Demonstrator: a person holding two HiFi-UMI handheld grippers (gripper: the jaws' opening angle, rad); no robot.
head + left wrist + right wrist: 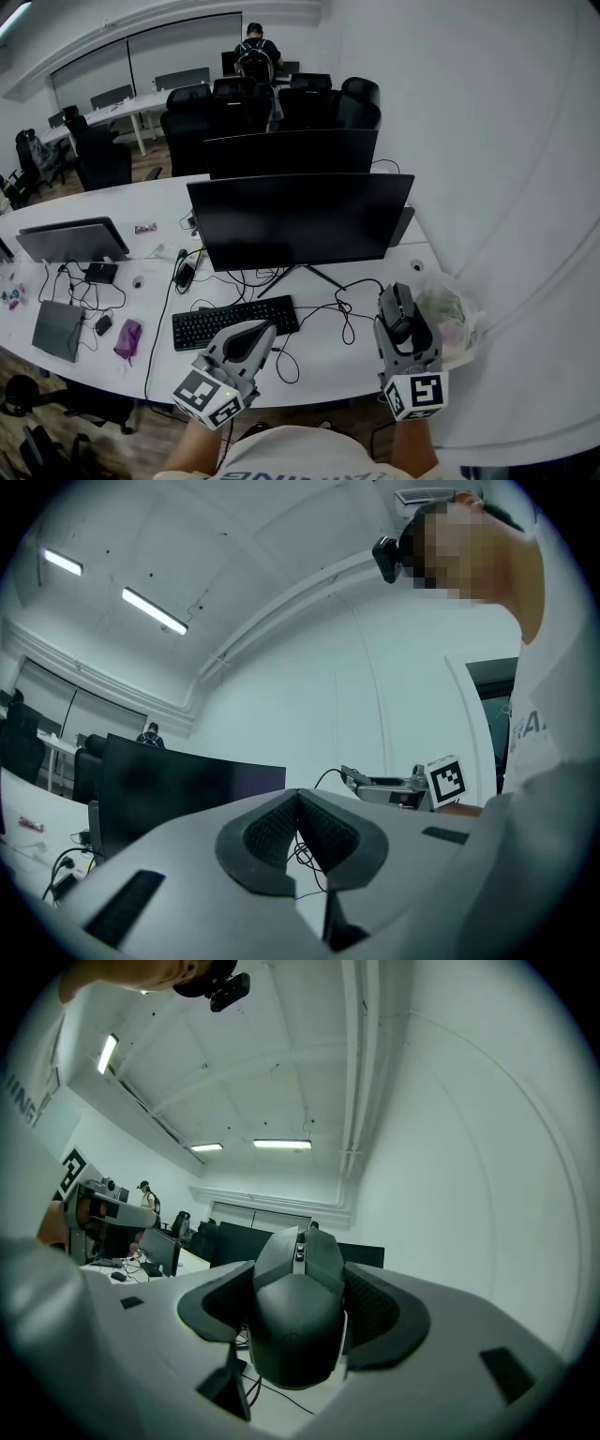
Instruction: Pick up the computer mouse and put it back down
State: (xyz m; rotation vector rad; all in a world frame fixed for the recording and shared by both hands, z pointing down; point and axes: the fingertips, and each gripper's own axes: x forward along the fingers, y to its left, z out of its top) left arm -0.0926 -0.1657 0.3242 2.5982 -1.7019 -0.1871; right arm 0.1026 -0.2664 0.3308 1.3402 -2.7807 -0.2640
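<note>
Grey capital letters run across the person's white shirt [281,457]. At the near edge of the head view they stand upside down and are cut off by the frame, reading roughly "INING". The right gripper view catches the ending "ING" at its left edge, and the left gripper view shows only a slanted "A" at its right. The left gripper [255,333] bears the left cube [208,398], and the right gripper [401,305] bears the right cube [417,394]. Each cube has black-and-white square code markers.

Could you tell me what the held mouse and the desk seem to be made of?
The computer mouse looks like matte black plastic: dull, soft highlights. The desk is probably white laminate, smooth and even, though that's uncertain.
</note>
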